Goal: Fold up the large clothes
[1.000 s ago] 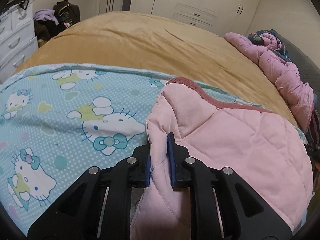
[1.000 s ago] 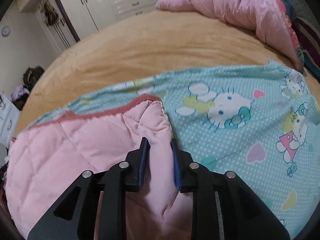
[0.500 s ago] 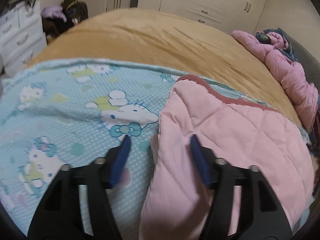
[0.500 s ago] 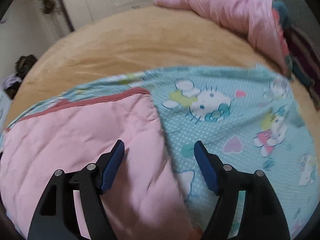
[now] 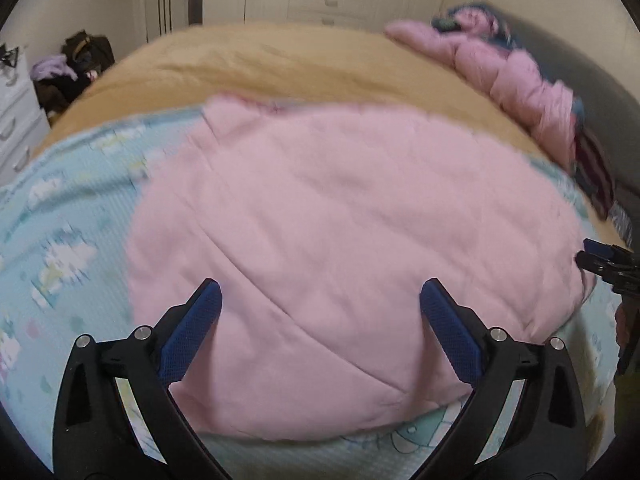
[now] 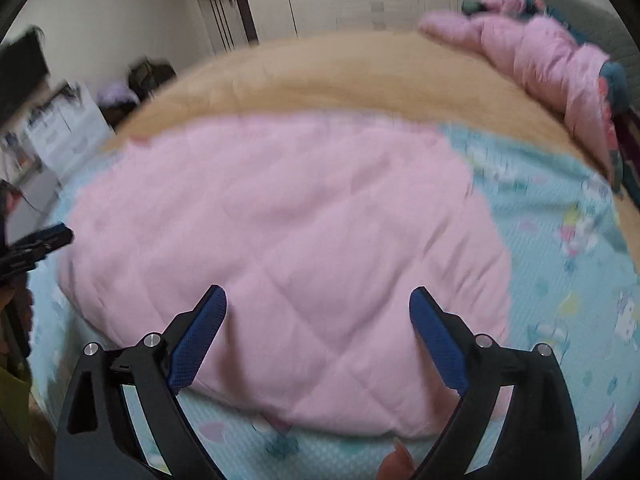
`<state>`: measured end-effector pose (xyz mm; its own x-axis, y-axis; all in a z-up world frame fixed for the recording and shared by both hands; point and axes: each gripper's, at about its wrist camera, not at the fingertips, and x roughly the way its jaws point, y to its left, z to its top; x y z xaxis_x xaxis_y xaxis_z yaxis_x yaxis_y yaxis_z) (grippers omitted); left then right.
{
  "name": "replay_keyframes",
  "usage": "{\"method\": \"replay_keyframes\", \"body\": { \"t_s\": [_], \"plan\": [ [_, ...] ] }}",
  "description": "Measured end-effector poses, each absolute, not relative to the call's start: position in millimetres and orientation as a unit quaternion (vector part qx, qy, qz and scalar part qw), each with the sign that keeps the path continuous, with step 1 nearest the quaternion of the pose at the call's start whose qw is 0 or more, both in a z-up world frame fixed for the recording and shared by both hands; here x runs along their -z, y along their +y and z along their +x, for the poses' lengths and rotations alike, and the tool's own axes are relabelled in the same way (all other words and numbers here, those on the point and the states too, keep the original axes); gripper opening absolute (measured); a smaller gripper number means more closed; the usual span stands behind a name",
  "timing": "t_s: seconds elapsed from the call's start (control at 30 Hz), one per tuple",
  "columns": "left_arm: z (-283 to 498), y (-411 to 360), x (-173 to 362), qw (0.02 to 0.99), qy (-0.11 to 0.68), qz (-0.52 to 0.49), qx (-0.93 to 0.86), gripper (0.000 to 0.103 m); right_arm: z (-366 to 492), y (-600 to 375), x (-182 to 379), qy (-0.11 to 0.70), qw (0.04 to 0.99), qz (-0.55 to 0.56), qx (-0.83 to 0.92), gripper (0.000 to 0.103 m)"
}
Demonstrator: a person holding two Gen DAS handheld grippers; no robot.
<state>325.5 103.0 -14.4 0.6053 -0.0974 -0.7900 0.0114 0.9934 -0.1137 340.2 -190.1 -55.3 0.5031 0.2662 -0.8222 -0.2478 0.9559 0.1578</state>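
— Where is there room to pass?
— The far half of the bed (image 5: 280,64) is bare tan cover, open to its far edge.
— What blocks?
— A pink padded heap (image 6: 552,64) along the right edge, and a white drawer chest (image 5: 16,120) off the left corner.

The black left gripper (image 5: 320,294) with blue ribbed pads and its matching right gripper (image 6: 318,300) both gape wide, jaws just opened, gripping nothing.

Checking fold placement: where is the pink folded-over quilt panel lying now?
In both wrist views the pink panel lies flat mid-frame on the blue cartoon-print quilt, near the bed's front edge, tan bedspread beyond.
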Motion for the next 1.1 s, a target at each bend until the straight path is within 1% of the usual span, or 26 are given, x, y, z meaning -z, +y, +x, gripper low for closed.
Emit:
{"method": "replay_keyframes", "body": {
  "t_s": [0.1, 0.17, 0.27, 0.43, 0.6, 0.93, 1.1],
  "plan": [
    [330, 102, 35, 0.895, 0.442, -0.063, 0.02, 0.095, 347, -189, 72, 0.477, 0.867, 0.018, -0.145, 0.095],
    [331, 103, 38, 0.892, 0.445, -0.07, 0.017, 0.095, 348, -185, 73, 0.474, 0.869, 0.009, -0.14, 0.096],
    [326, 104, 25, 0.891, 0.448, -0.075, 0.015, 0.095, 339, -189, 60, 0.471, 0.87, 0.03, -0.145, 0.096],
    [306, 112, -5, 0.905, 0.42, -0.06, -0.002, 0.095, 317, -224, 19, 0.425, 0.888, 0.066, -0.164, 0.098],
    [303, 130, -16, 0.908, 0.414, -0.061, -0.025, 0.095, 318, -262, 2, 0.42, 0.892, 0.078, -0.149, 0.099],
    [319, 167, -7, 0.899, 0.428, -0.063, -0.061, 0.095, 337, -302, 22, 0.449, 0.88, 0.097, -0.121, 0.099],
    [336, 182, 9, 0.888, 0.446, -0.089, -0.058, 0.095, 363, -310, 49, 0.487, 0.856, 0.117, -0.125, 0.099]
  ]
}}
